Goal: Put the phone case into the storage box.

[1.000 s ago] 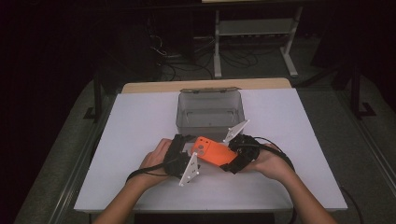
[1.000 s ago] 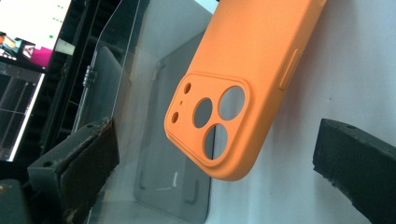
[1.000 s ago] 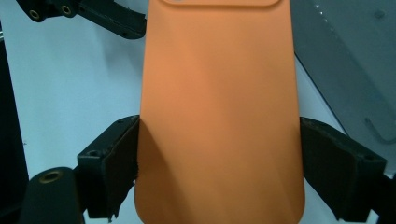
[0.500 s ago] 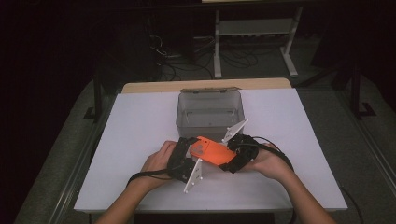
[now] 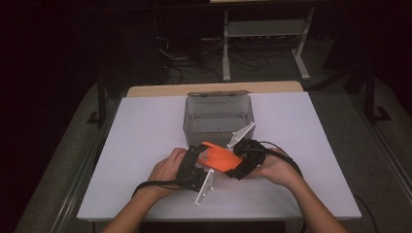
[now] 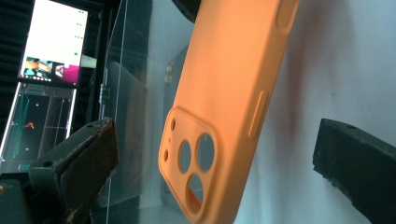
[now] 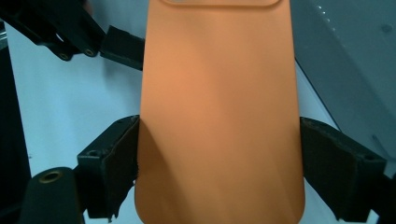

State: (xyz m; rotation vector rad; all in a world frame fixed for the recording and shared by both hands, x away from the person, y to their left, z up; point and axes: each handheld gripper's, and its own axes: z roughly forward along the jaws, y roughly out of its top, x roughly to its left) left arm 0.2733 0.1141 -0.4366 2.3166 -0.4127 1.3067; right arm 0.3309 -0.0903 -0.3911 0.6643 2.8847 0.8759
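An orange phone case hangs just above the white table, in front of a clear plastic box. My right gripper is shut on its plain end; both pads press the case's long edges in the right gripper view. My left gripper comes from the left at the camera-cutout end. In the left gripper view its jaws stand open on either side of the case without touching it. One left-gripper jaw shows beyond the case.
The clear box stands open-topped at the table's middle back, close behind both grippers. A lit monitor shows through the box wall. Cables trail from both grippers. White tabletop stretches left and right of the hands.
My left hand has edged slightly to the right, toward the case's camera end. The right gripper and the case have stayed put.
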